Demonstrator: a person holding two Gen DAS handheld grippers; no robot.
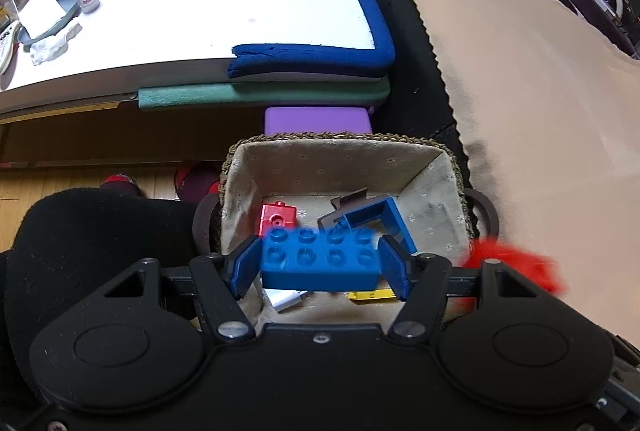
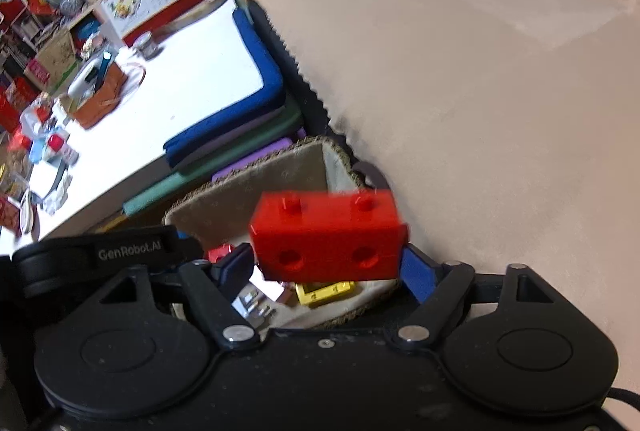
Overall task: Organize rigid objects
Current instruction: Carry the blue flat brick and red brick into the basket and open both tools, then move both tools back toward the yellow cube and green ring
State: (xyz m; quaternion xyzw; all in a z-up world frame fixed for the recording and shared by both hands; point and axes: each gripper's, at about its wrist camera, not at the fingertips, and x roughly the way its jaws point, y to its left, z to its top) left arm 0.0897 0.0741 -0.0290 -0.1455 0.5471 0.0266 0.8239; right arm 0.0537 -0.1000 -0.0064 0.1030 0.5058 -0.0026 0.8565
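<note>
Left gripper: lower centre of its view, over the basket; pads pressed on both ends of the blue brick.
Right gripper: clamped on or just releasing the red brick; cannot tell.
Basket: woven, cloth-lined, mid-frame, containing a small red block, blue frame, yellow piece.

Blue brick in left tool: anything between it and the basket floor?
No cover: the basket is open under the blue brick. A blue frame, small red block and yellow piece lie on its floor; it may land on them.
</note>
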